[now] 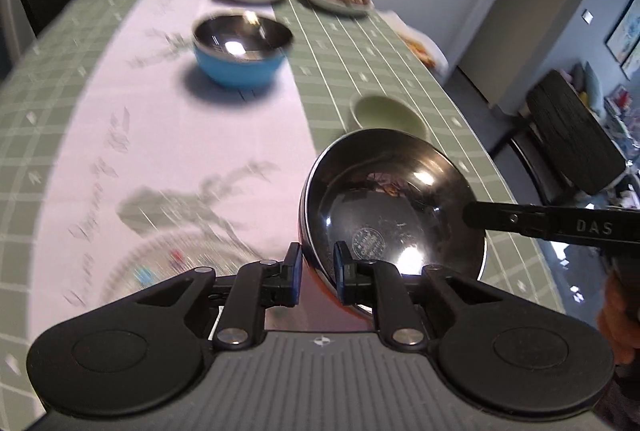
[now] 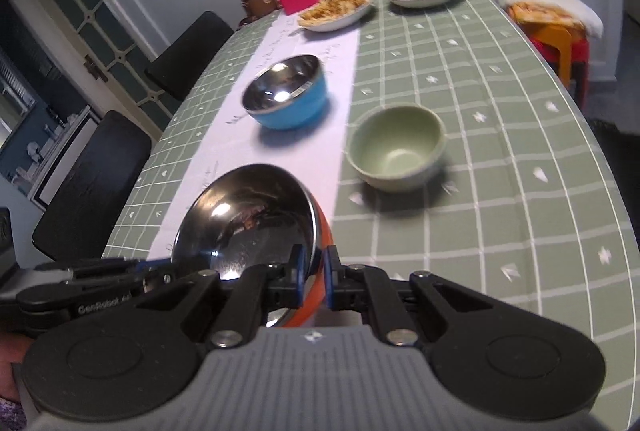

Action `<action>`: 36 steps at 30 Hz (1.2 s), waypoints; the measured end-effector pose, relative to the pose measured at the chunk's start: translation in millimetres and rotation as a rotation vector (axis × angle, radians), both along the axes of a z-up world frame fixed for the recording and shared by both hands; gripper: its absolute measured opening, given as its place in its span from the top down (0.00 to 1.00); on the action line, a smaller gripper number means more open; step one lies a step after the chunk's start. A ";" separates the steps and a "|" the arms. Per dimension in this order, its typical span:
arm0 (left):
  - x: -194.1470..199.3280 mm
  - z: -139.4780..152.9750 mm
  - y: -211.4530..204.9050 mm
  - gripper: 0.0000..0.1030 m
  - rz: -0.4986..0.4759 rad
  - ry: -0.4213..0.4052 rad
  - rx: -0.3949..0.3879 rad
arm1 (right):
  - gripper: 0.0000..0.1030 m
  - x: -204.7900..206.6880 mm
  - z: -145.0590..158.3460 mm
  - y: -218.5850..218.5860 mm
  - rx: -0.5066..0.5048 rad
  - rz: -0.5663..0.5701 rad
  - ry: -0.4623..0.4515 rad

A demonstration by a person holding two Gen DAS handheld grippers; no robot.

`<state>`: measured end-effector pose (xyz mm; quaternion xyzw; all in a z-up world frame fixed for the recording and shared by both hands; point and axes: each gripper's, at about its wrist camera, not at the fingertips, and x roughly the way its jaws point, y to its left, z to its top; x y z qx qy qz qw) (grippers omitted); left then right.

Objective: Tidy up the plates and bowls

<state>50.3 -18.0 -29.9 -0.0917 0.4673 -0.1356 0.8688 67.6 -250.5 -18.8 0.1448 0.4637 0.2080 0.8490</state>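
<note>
- Orange bowl (image 2: 256, 227) with steel inside, held tilted above the table (image 2: 500, 159), near the green bowl (image 2: 396, 147) and blue bowl (image 2: 286, 93).
- Left gripper (image 1: 317, 271) and right gripper (image 2: 314, 281) each pinch its rim, on opposite sides.

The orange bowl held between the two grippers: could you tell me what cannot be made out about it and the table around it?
- Orange bowl: underside hidden in both views by its own tilt.
- Clear plate, left wrist view: motion blur and the left gripper hide it.
- Stamp in the bowl, left wrist view: too small to read.

orange steel-lined bowl (image 2: 248, 227) tilted, held aloft; blue bowl (image 2: 286, 93), green bowl (image 2: 396, 147) upright
</note>
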 end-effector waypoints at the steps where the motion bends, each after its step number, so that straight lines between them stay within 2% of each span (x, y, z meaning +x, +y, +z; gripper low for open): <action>1: -1.2 -3.8 -2.2 0.82 -0.005 0.018 -0.010 | 0.94 -1.5 -4.1 -3.4 -0.002 -0.004 0.012; 9: -15.7 -17.8 -16.8 0.79 -0.018 0.097 -0.044 | 0.94 -5.7 -25.8 -14.8 -0.061 -0.006 0.080; 19: -21.6 -22.7 -23.7 0.78 -0.034 0.144 -0.088 | 0.94 -10.4 -24.3 -23.0 -0.089 0.012 0.073; 25: -21.6 -24.0 -26.3 0.77 -0.046 0.128 -0.088 | 0.94 -11.7 -26.9 -17.7 -0.141 0.021 0.062; 30: -21.1 -25.6 -25.5 0.76 -0.051 0.135 -0.088 | 0.94 -12.2 -25.5 -17.2 -0.147 0.033 0.058; 36: -21.4 -25.8 -20.6 0.75 -0.038 0.121 -0.088 | 0.87 -15.0 -23.6 -10.4 -0.158 0.067 0.054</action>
